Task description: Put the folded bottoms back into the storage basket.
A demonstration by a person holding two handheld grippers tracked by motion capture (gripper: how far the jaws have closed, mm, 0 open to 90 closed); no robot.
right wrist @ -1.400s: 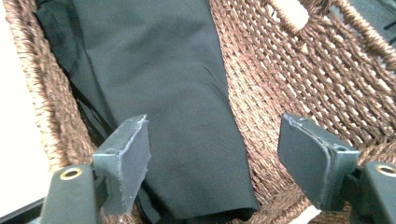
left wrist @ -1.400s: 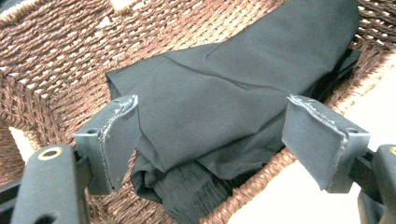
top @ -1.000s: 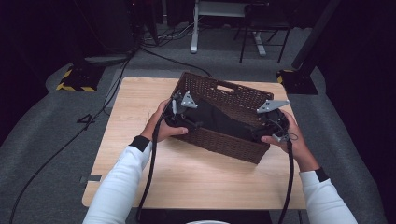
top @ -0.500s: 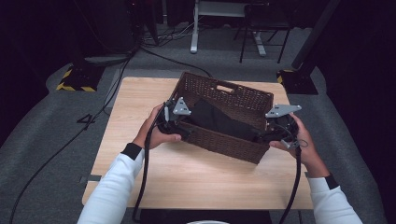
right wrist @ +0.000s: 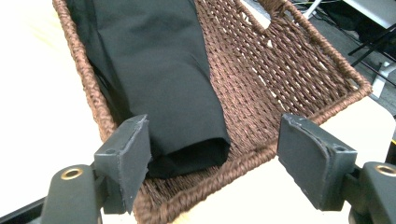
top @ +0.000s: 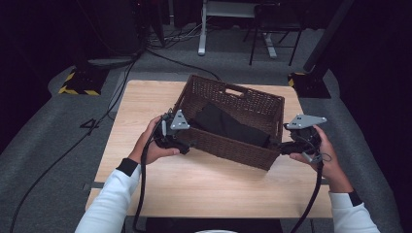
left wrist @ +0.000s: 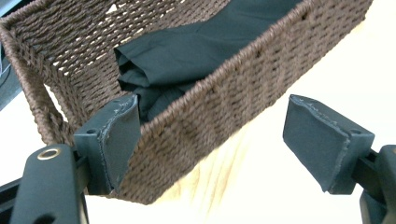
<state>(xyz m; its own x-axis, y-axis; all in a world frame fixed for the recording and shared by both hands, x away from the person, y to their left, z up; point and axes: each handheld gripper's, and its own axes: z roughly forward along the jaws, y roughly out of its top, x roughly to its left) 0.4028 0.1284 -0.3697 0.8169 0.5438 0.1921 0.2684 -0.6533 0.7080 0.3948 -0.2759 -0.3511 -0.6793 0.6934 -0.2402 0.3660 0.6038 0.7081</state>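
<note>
a light wooden desk is seen from above, in a dark room with grey carpet and cables on the floor behind it. a dark brown woven basket sits on the desk, turned at a slight angle, with a handle slot cut into its far wall. a folded black cloth lies inside the basket, along its bottom.

two forearms in white sleeves come in from the bottom edge. the left hand holds the left claw at the basket's near left corner. the right hand holds the right claw at the basket's near right corner. a grey three-cornered plate is carried on top of each claw, and a black cable trails down from each toward the desk's near edge.

in the left gripper view, the left claw is spread wide, with the basket's woven wall passing between its two padded jaws; one jaw is inside the rim beside the cloth, the other is well clear over the bare desk.

in the right gripper view, the right claw is also spread wide, nothing gripped. the rim at the basket's corner and the folded end of the cloth are seen between its jaws.
</note>
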